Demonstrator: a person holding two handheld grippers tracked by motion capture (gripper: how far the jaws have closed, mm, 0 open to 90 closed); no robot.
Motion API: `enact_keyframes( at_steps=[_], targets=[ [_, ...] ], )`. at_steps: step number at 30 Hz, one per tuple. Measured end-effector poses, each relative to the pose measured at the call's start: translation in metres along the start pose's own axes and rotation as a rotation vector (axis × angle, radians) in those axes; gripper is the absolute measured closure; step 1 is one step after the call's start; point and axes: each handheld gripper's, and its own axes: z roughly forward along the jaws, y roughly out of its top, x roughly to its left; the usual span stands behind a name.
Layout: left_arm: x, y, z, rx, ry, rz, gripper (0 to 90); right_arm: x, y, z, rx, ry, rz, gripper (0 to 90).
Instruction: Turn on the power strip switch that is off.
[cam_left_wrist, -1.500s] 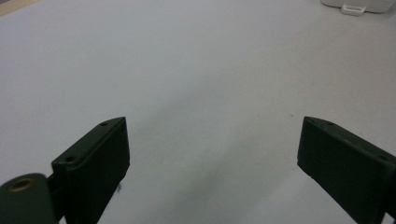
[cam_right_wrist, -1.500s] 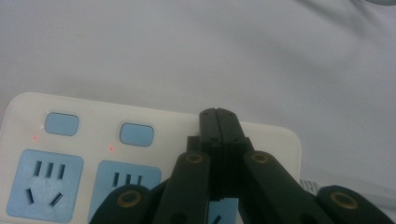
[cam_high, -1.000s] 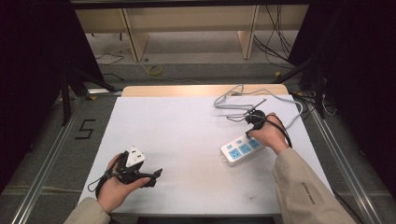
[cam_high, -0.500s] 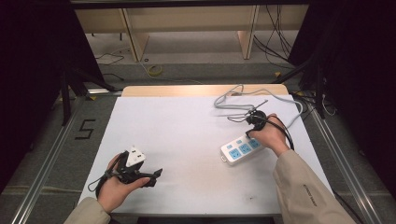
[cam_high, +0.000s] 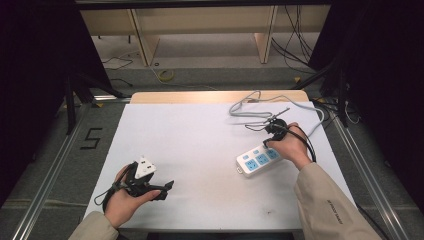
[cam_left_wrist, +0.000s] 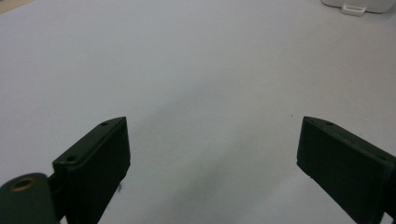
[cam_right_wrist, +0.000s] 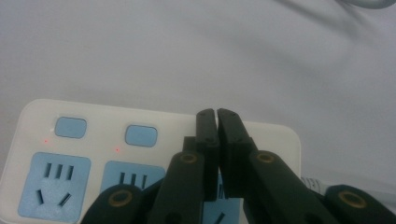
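A white power strip (cam_high: 257, 160) with blue sockets lies at the table's right, and its grey cable (cam_high: 260, 106) loops toward the far edge. In the right gripper view the power strip (cam_right_wrist: 93, 140) shows two blue buttons (cam_right_wrist: 141, 135), each with a small red light beside it. My right gripper (cam_right_wrist: 217, 114) is shut with nothing between its jaws. Its tips are over the strip's top face, right of the second button; I cannot tell whether they touch it. My left gripper (cam_left_wrist: 212, 135) is open wide over bare table near the front left (cam_high: 167, 186).
The white table (cam_high: 200, 135) has a wooden strip (cam_high: 200, 97) along its far edge. A corner of the power strip (cam_left_wrist: 359, 4) shows at the top right of the left gripper view. Metal rails (cam_high: 50, 170) run along both sides, and loose cables (cam_high: 295, 45) lie on the floor behind.
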Motion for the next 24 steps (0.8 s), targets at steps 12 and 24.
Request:
enact_keyframes(
  at_steps=[12,24],
  targets=[
    [0.001,-0.001,-0.001,0.002,0.005,-0.008,9.2,0.002,-0.017,-0.021,-0.119,0.003,-0.001,71.3],
    [0.001,-0.001,-0.001,-0.001,0.010,-0.008,9.2,0.013,-0.060,-0.038,-0.263,0.044,-0.014,51.2]
  ],
)
